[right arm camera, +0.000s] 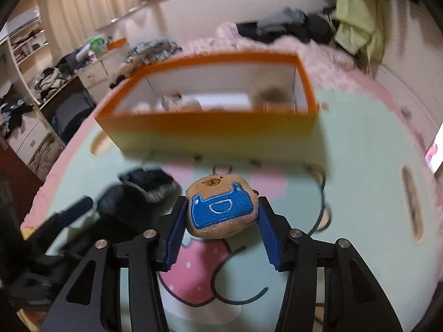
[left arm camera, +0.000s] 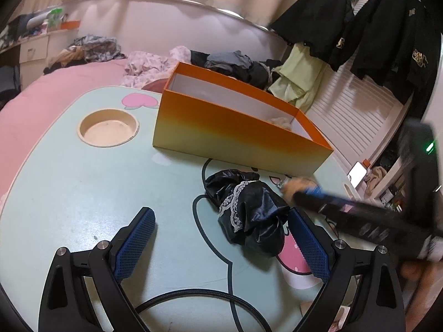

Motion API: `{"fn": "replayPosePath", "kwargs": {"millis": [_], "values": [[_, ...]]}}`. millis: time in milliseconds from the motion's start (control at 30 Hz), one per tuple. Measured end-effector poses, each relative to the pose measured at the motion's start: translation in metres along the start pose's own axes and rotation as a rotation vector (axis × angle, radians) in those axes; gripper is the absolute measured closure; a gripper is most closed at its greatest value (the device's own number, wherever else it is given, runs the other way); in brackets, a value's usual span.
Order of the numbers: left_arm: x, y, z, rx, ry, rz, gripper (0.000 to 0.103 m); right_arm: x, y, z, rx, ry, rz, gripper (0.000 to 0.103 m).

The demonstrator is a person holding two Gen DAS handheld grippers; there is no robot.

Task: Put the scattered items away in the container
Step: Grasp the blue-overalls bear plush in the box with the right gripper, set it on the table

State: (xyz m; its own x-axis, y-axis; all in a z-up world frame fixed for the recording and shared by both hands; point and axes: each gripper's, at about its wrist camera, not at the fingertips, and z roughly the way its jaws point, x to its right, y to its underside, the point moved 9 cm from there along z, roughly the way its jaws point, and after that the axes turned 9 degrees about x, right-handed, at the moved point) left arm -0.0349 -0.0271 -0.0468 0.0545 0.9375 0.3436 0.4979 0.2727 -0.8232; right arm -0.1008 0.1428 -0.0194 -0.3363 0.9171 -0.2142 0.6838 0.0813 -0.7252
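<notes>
The pale green cartoon table (left arm camera: 83, 182) is carrying the whole scene, and at its far side the orange box (left arm camera: 235, 127) is sitting open-topped, with a few small pale things already lying inside, too blurred in the right wrist view to name. Nearer, a crumpled black satin cloth with lace trim (left arm camera: 249, 210) is lying on the table, waiting its turn.

The step in hand looks like the carry: the right gripper (right arm camera: 223, 221) is holding a small brown plush keychain in blue overalls (right arm camera: 221, 210), both blue pads pressing into its sides, the toy lifted clear of the table and facing the box's near wall. The blur across that view suggests it is travelling. Next, I'd judge, the toy needs to be brought above the orange rim and over the white interior before the jaws part, or it will bump the wall and drop short.

The right gripper is angling down toward the table. In the left wrist view it is coming in from the right as a dark smear.

The left gripper (left arm camera: 221, 238) is hovering low, jaws spread wide and empty, the black cloth lying just ahead between its fingers, touching neither pad as far as I can tell.
</notes>
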Motion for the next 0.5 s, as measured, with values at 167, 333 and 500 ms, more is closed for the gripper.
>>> {"fn": "replayPosePath", "kwargs": {"millis": [167,333,500], "values": [[-0.001,-0.004,-0.005,0.026,-0.011,0.003,0.007,0.007,-0.011,-0.018,0.081,0.004,0.030,0.031],[0.008,-0.022,-0.017,0.082,-0.022,0.062,0.007,0.016,-0.019,-0.041,0.204,-0.031,0.090,0.030],[0.031,-0.065,-0.025,0.102,0.044,0.025,0.007,0.022,-0.019,-0.053,0.268,-0.066,0.149,0.030]]}}
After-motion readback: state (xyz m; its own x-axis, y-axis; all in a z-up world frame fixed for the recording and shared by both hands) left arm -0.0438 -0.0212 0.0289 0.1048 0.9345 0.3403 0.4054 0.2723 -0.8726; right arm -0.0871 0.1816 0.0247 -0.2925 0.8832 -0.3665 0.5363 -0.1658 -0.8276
